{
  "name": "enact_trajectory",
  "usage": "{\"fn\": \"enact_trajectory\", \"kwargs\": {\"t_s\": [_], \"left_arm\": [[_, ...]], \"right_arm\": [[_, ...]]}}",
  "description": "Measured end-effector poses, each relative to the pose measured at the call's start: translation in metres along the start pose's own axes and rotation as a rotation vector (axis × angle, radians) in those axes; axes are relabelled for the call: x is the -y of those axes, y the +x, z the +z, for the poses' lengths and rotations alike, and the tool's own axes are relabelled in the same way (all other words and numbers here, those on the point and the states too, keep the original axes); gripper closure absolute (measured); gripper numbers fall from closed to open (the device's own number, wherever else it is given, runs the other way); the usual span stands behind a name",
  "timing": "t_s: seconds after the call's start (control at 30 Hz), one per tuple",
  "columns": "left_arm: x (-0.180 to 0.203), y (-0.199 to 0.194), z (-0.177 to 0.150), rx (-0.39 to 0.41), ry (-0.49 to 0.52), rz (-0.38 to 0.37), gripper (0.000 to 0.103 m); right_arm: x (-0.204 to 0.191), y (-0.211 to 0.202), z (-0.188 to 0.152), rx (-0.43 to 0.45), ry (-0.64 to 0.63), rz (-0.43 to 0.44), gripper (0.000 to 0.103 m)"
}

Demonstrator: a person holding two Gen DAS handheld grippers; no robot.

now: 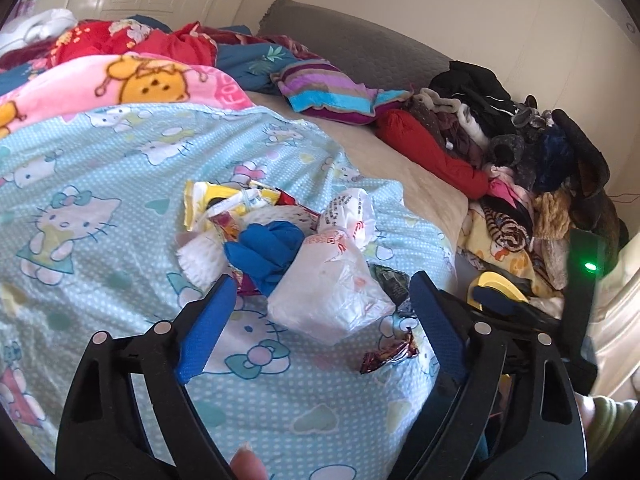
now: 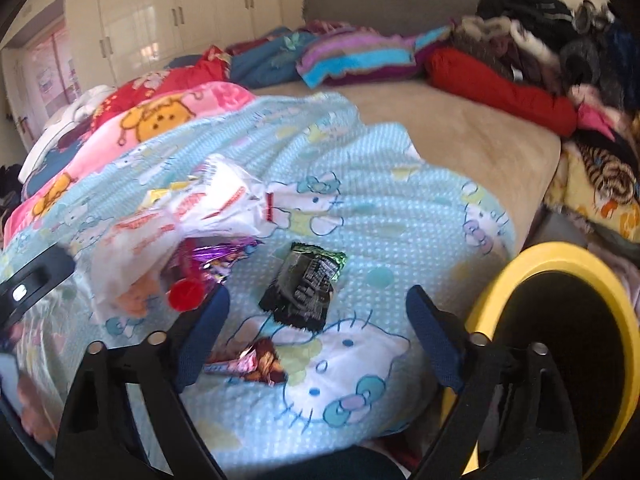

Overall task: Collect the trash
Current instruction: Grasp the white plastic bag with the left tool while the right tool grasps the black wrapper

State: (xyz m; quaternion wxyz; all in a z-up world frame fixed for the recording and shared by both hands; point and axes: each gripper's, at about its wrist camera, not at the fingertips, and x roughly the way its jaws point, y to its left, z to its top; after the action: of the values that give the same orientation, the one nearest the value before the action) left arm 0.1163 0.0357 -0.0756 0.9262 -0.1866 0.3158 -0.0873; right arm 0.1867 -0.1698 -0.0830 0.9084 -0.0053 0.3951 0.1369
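White plastic bag (image 1: 332, 300): crumpled, lower centre of the left wrist frame, lying on the bed between the spread fingers of the left tool, touching neither.
Blue glove (image 1: 264, 252): bunched, just up and left of the bag, touching it.
Yellow wrapper (image 1: 224, 204): behind the glove, at the far end of the trash heap, mid-frame.
Black wrapper (image 2: 304, 288): flat on the quilt, centre of the right wrist frame, between the right tool's fingers but ahead of them.
Brown wrapper (image 2: 252, 364): lower centre, just beside the right tool's left finger.
Red cap (image 2: 186, 294): left of centre, at the edge of the plastic heap.
Left tool (image 1: 324, 312): released, blue pads wide apart around the white bag.
Right tool (image 2: 320, 312): released, holding nothing, hovering over the quilt.
Yellow bin (image 2: 560, 344): lower right of the right wrist frame, dark inside, beside the bed edge.
Hello Kitty quilt (image 1: 100, 168): pale blue, carrying all the trash.
Clothes pile (image 1: 520, 160): right side, along the wall.
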Motion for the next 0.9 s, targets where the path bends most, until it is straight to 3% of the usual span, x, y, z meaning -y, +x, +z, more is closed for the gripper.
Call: {"fn": "enact_trajectory", "kwargs": {"t_s": [0.23, 0.4, 0.47, 0.57, 0.7, 0.77, 0.9], "left_arm": [[0.0, 0.019, -0.002, -0.058, -0.022, -0.006, 0.029], [0.005, 0.028, -0.006, -0.085, -0.005, -0.007, 0.032], [0.005, 0.031, -0.006, -0.092, -0.007, -0.001, 0.037], [0.005, 0.033, -0.006, -0.113, -0.001, 0.0, 0.042], [0.005, 0.034, -0.007, -0.129, 0.01, 0.012, 0.054], [0.003, 0.034, -0.008, -0.137, -0.002, 0.019, 0.066], [0.002, 0.029, -0.007, -0.122, -0.002, 0.028, 0.072]], "right_arm": [[0.002, 0.043, 0.006, -0.103, 0.063, 0.06, 0.026], [0.002, 0.065, 0.002, -0.178, 0.065, 0.05, 0.054], [0.004, 0.062, 0.002, -0.162, 0.07, 0.06, 0.066], [0.007, 0.048, 0.002, -0.117, 0.088, 0.074, 0.073], [0.004, 0.022, -0.001, -0.044, 0.073, 0.113, 0.073], [0.0, 0.013, -0.002, -0.026, 0.065, 0.126, 0.073], [-0.002, -0.011, -0.006, 0.032, 0.081, 0.159, 0.073]]}}
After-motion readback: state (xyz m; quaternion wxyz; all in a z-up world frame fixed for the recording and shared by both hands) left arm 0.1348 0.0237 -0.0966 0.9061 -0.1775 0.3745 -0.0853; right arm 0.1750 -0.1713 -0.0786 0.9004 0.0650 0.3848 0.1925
